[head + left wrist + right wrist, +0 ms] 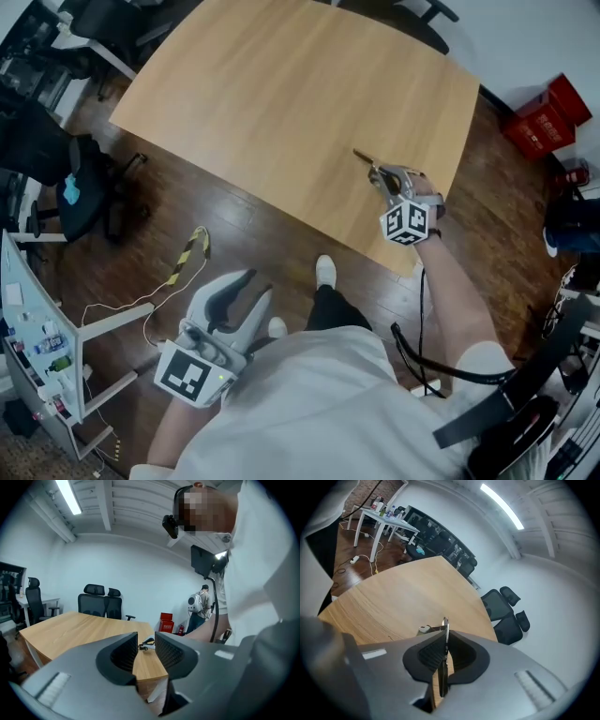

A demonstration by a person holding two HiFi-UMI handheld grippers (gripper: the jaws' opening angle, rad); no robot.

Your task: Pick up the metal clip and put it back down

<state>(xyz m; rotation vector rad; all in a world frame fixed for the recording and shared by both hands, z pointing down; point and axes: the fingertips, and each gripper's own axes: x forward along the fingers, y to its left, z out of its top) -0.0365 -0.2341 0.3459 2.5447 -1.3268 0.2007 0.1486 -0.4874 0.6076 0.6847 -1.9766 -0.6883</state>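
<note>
**Q:** Head view: what is the condition of the right gripper?

**A:** The right gripper [382, 178] is over the wooden table [281, 103], near the table's right-hand edge. It is clenched on the metal clip [366, 159], which projects forward from the jaws above the tabletop. This view does not show whether the clip touches the wood. The marker cube [406, 222] sits behind the jaws.

**Q:** And the left gripper in the same view?

**A:** The left gripper [255, 284] is held low beside the person's body. It is over the dark wood floor [234, 216] and well apart from the table. Its jaws are spread.

**Q:** Left gripper view: please confirm.

**A:** The jaws stand apart and released, with nothing between the pads. Through the gap the table corner is visible, with the clip and the right gripper small in the distance. Black office chairs [101, 599] stand behind the table. Red boxes [165, 620] sit by the far wall.

**Q:** Right gripper view?

**A:** Both ribbed pads press on the clip. It is seen edge-on as a thin upright strip, and its tip rises just past the jaw tips. The tabletop lies beneath.
</note>
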